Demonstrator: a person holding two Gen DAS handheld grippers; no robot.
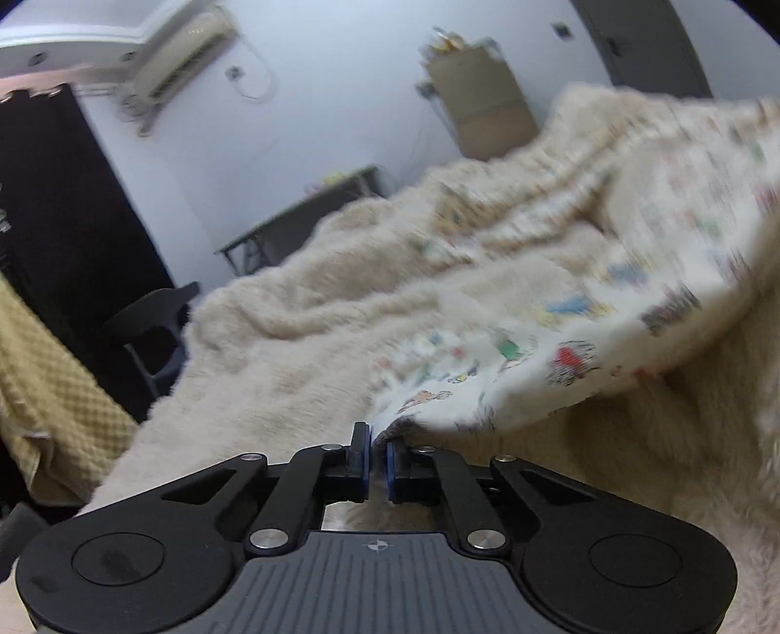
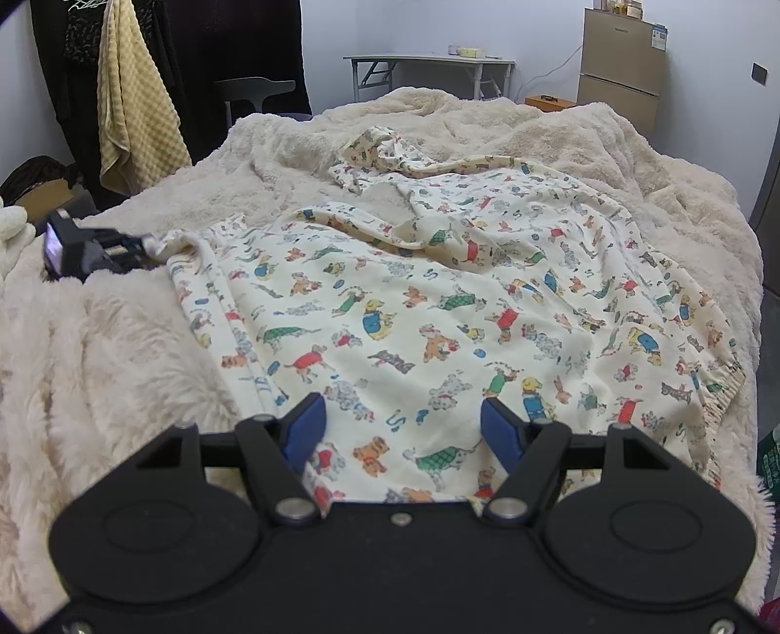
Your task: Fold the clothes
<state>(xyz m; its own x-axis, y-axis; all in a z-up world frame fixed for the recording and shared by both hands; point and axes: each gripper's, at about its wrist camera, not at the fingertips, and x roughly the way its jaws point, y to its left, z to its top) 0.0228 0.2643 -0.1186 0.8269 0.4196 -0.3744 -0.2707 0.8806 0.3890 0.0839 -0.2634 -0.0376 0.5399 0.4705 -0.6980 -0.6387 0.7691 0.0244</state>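
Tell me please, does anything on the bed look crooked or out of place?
The printed garment lies askew and rumpled on the fluffy blanket, its far part bunched into a heap. The left gripper pinches one cuff; the right gripper is open above the hem.

Pale bluish walls, a fluffy cream blanket (image 2: 122, 351) over the bed, a folding desk (image 2: 429, 61) at the far wall, a tan fridge (image 2: 621, 63) right, dark curtains (image 2: 234, 44) left, a yellow towel (image 2: 131, 102) hung, a wall air conditioner (image 1: 185, 53) above
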